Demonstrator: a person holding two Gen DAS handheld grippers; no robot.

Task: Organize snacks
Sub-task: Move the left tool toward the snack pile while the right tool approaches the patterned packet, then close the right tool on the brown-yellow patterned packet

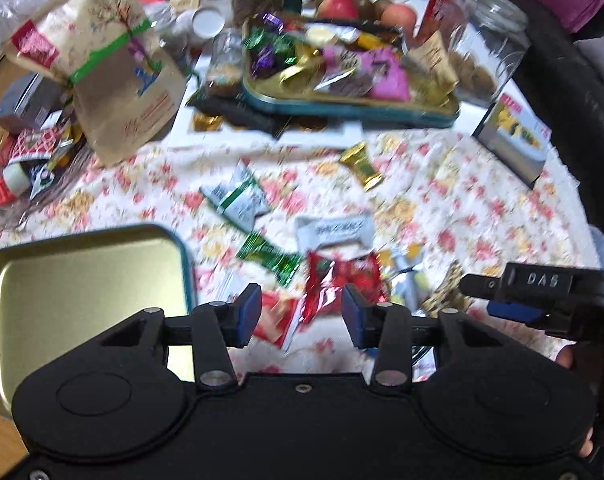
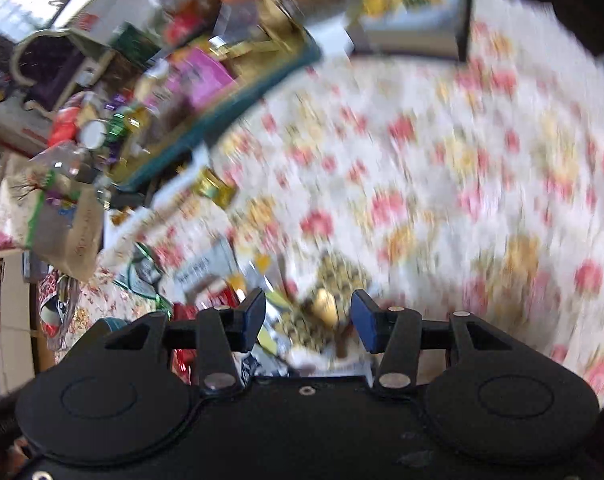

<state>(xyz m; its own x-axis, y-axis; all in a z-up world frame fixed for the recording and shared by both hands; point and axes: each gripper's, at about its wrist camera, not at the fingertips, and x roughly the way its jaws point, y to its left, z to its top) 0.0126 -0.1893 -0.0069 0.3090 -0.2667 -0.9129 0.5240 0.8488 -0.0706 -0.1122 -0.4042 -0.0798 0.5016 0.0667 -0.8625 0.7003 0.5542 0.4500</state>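
My left gripper (image 1: 301, 314) is open and empty, just above a red wrapped snack (image 1: 343, 280) on the floral cloth. Beyond it lie a green candy (image 1: 268, 256), a white packet (image 1: 333, 232), a green-and-white packet (image 1: 238, 198) and a gold candy (image 1: 361, 164). An empty teal-rimmed tin lid (image 1: 78, 292) lies at the left. A teal tin (image 1: 353, 106) full of snacks stands at the back. My right gripper (image 2: 307, 316) is open over a speckled gold packet (image 2: 341, 276); it also shows at the right in the left wrist view (image 1: 513, 292). The right wrist view is blurred.
A brown paper bag (image 1: 102, 68) with a green band stands at the back left. A glass jar (image 1: 489, 40) and a tin box (image 1: 513, 136) stand at the back right. Apples (image 1: 337, 8) and cans sit behind the tin. A dark sofa edge (image 1: 573, 80) bounds the right.
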